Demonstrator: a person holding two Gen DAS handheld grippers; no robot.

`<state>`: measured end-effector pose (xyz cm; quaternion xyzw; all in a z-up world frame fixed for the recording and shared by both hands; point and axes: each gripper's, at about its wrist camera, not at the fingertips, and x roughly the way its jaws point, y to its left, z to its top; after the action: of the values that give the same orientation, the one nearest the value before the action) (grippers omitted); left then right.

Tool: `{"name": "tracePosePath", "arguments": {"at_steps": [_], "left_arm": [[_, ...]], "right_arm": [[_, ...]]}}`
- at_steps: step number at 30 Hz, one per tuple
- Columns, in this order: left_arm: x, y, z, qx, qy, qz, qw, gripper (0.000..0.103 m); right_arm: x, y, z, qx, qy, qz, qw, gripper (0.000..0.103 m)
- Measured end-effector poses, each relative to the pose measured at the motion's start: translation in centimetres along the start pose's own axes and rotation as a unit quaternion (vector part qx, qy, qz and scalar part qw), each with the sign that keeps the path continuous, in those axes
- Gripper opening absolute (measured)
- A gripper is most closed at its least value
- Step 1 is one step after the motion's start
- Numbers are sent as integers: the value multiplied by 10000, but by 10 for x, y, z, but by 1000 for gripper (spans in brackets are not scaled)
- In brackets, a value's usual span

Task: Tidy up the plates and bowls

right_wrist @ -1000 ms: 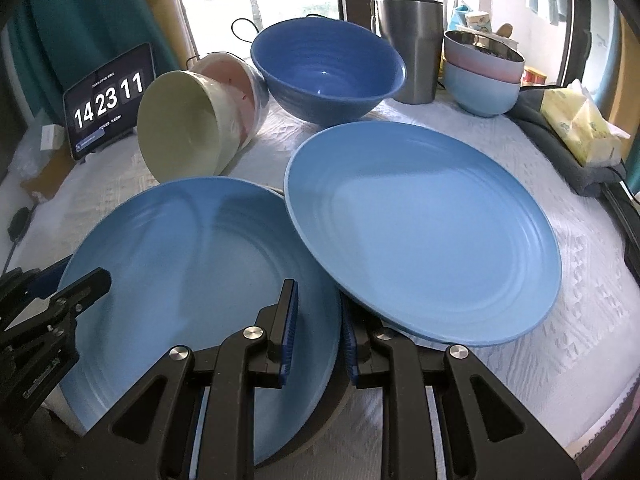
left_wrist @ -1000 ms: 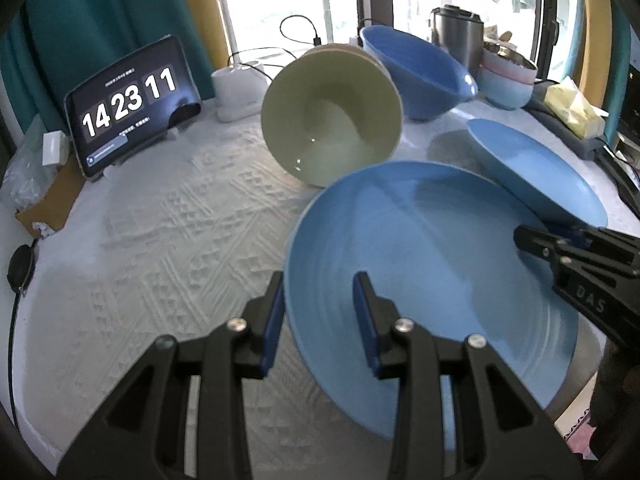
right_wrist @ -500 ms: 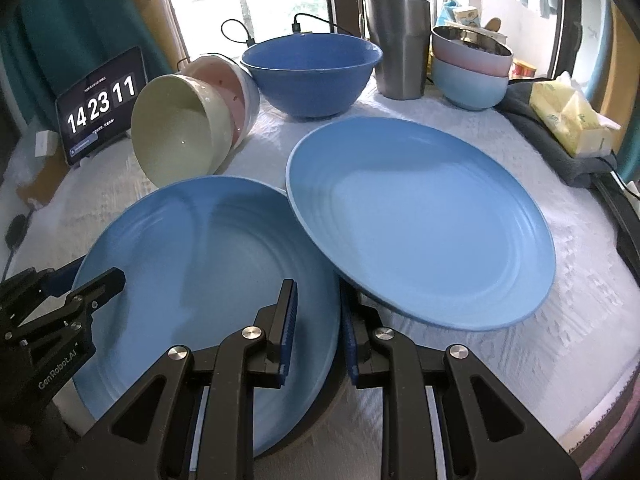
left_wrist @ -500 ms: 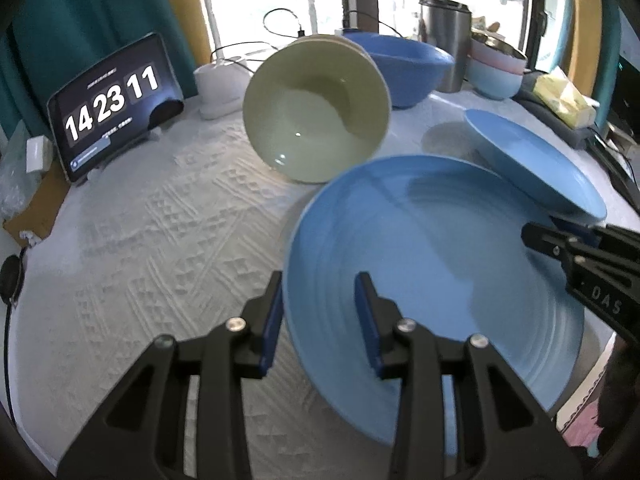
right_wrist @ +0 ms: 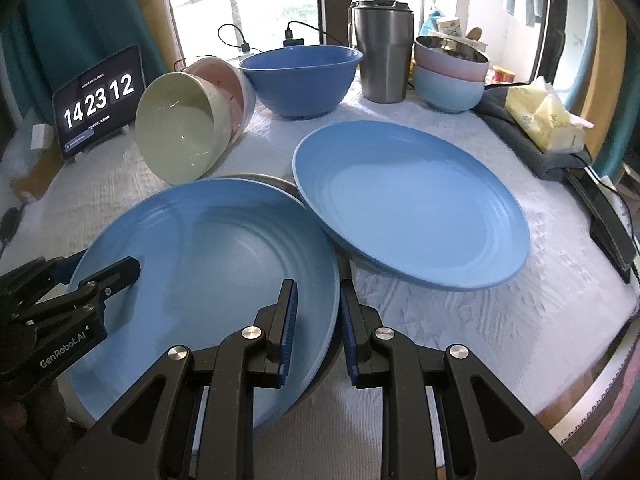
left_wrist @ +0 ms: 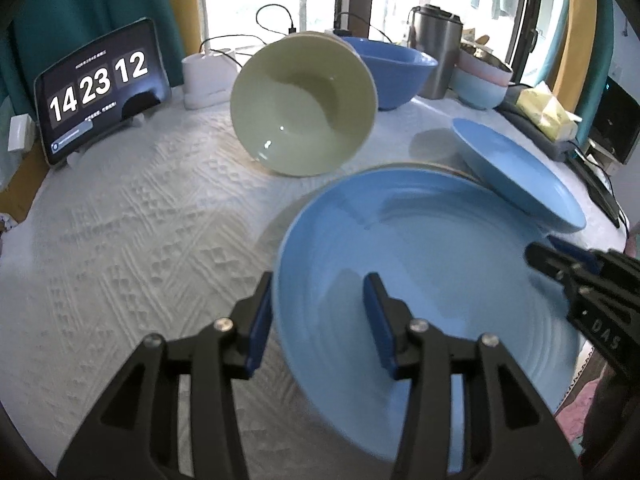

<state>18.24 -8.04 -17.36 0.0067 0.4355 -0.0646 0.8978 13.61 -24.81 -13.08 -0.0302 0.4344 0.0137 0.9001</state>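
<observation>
While both grippers sit at opposite rims of the near plate point(right_wrist: 208, 264), the sorting looks barely begun. The left gripper point(left_wrist: 318, 322) has its jaws set apart, straddling the plate's left rim: one pad outside the rim, the other over the plate's inner face, with a clear gap on each side, so no clamp shows. The right gripper point(right_wrist: 316, 328) has its jaws drawn close around the right rim, one pad inside and one outside; whether the pads actually press the rim I cannot tell, since a thin gap seems to show on the outer side.

Position of things: the near plate sits at the front edge of the tabletop point(right_wrist: 460, 320), seemingly tilted, on top of something darker whose edge shows beneath it. A second plate point(right_wrist: 408, 204) of the same blue lies just to its right, its left rim overlapping or touching the near plate's far-right rim. Behind, a green bowl point(right_wrist: 184, 136) lies tipped on its side, nested in a pink bowl point(right_wrist: 228, 84), also on its side. A large dark blue bowl point(right_wrist: 300, 76) stands upright at the back, next to a steel tumbler point(right_wrist: 382, 52). A pink-on-blue stack of small bowls point(right_wrist: 450, 74) stands at the back right.

Judgement on progress: one small bowl stack seems done. Left to do: the two plates are not yet stacked, the tipped bowls need righting, and the big bowl is unplaced. Step in hand is likely lifting the near plate two-handed.
</observation>
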Motion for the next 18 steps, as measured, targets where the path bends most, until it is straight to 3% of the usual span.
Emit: {"name": "tracePosePath", "arguments": {"at_steps": [3, 11, 18], "left_arm": [[0, 4, -2, -72, 26, -56, 10000, 46], [-3, 13, -8, -184, 9, -104, 9998, 46], [-11, 25, -9, -328, -77, -72, 9994, 46]], "right_arm": [[-8, 0, -2, 26, -128, -146, 9998, 22], [17, -2, -12, 336, 284, -91, 9990, 29], [19, 11, -10, 93, 215, -84, 9997, 31]]}}
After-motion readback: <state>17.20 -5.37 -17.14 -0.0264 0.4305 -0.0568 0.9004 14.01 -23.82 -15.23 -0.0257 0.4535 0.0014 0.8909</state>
